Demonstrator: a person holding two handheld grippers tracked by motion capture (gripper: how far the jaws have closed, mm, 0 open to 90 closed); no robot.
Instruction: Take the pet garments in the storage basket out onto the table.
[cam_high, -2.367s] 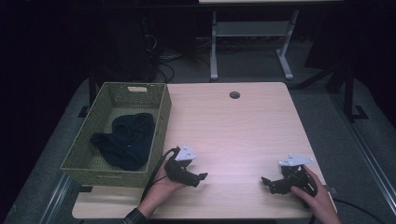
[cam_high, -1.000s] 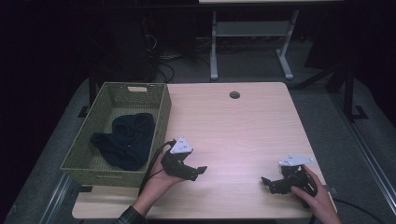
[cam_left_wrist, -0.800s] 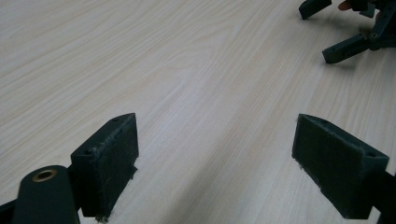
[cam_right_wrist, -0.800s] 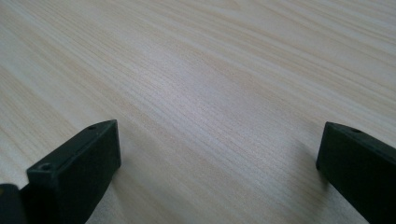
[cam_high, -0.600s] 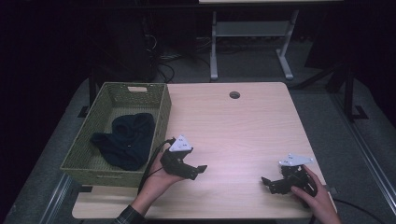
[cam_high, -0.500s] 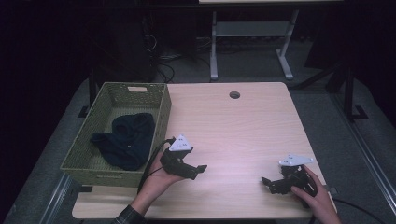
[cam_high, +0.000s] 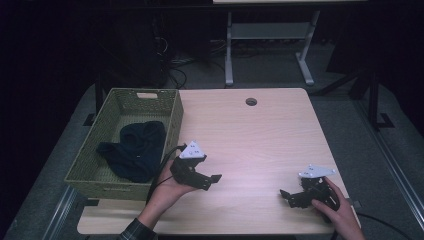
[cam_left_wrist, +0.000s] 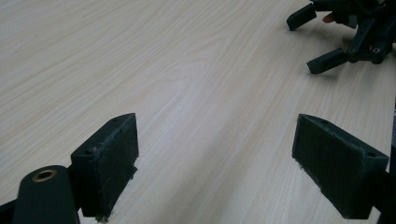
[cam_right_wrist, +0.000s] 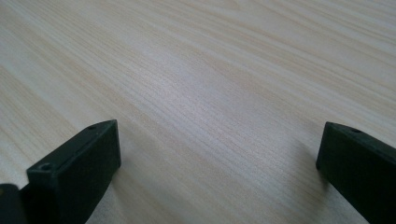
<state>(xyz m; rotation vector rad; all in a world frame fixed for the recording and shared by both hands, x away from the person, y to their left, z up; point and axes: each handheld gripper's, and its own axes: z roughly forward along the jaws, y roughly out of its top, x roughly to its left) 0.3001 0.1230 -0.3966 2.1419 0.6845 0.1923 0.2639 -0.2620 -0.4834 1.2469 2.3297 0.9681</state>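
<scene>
Near the table's front edge, the left gripper (cam_high: 207, 179) is held in the person's left hand (cam_high: 167, 187) just above the wood, its jaws spread wide with nothing between them; its own view shows only bare table (cam_left_wrist: 187, 84) in the gap. Behind and to the outer side of its fingers sits the green woven basket (cam_high: 172, 117), close by, with a dark cloth (cam_high: 132, 150) lying inside it on the bottom. Well apart, across the tabletop from those fingers, the right gripper (cam_high: 290, 196) rests low at the table's near right corner in the right hand (cam_high: 337, 210), its jaws likewise wide and empty over plain wood (cam_right_wrist: 215, 93).
</scene>
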